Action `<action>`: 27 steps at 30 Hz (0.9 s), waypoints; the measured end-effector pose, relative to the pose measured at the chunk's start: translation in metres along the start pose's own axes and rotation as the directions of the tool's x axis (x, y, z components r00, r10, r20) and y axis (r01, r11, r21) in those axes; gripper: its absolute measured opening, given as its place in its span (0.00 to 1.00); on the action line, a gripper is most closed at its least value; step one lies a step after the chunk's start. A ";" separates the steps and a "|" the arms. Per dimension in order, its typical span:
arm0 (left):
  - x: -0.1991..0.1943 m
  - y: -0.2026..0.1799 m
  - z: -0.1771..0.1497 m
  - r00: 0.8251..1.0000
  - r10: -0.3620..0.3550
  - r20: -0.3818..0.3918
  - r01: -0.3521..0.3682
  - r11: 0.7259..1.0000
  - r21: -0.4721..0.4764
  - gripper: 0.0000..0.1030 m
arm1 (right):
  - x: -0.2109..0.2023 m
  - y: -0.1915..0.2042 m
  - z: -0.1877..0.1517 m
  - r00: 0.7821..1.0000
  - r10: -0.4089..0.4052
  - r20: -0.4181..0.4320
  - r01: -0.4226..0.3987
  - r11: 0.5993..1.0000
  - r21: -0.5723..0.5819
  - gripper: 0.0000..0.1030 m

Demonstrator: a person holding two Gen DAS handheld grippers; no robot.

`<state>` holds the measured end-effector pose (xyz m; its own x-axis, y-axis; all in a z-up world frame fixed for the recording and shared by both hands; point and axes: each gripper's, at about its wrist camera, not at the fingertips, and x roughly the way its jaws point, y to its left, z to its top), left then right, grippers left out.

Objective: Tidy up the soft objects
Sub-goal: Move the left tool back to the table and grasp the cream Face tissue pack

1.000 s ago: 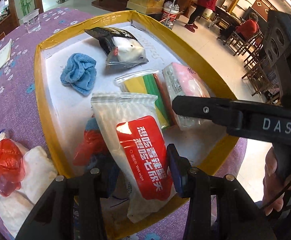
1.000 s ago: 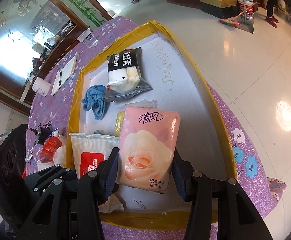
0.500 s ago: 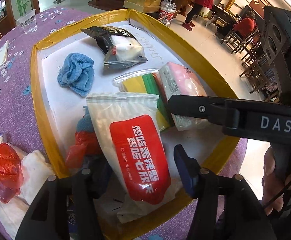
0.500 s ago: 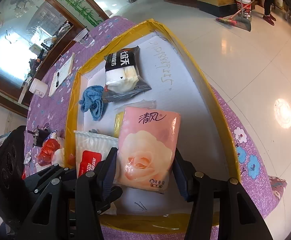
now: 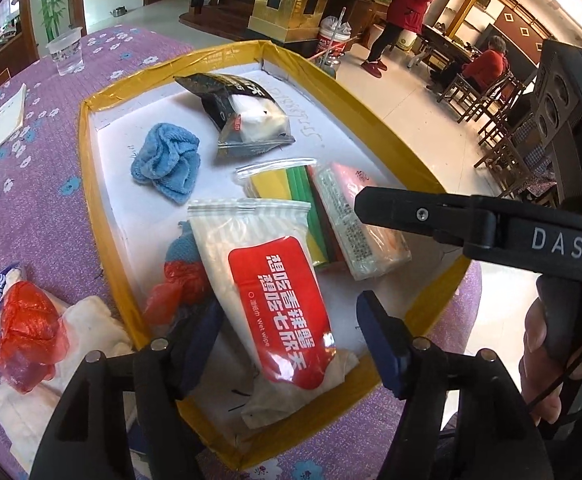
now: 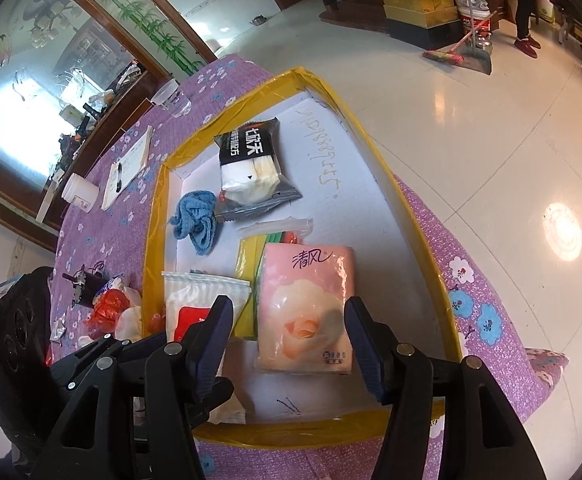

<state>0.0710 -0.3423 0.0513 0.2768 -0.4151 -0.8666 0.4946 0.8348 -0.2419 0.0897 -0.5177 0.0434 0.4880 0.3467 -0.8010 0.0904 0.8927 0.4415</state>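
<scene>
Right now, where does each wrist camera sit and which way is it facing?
Left wrist: on the left gripper, tilted down at the yellow-rimmed tray; its opening jaws flank the wet wipe pack; a hand and the right gripper show at right.
Right wrist: on the right gripper, tilted down into the tray; its opening jaws flank the pink tissue pack; the left gripper shows lower left.
Shared: tray, both packs, blue cloth, black snack bag.
</scene>
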 end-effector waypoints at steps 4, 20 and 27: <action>-0.009 -0.001 -0.002 1.000 -0.021 0.018 0.020 1.000 0.013 0.66 | -0.008 0.003 -0.003 1.000 -0.009 0.028 0.009 1.000 0.007 0.60; -0.054 0.029 -0.036 0.996 -0.013 0.084 0.015 1.000 -0.023 0.66 | -0.018 0.043 -0.024 0.997 -0.008 0.076 0.009 1.000 -0.018 0.60; -0.080 0.059 -0.057 0.993 0.004 0.115 0.005 0.997 -0.080 0.66 | -0.012 0.078 -0.037 0.998 0.006 0.063 -0.002 0.998 -0.063 0.60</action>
<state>0.0314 -0.2392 0.0812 0.3714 -0.4507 -0.8117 0.4287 0.8587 -0.2806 0.0583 -0.4415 0.0724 0.5425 0.3329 -0.7713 0.0349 0.9084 0.4166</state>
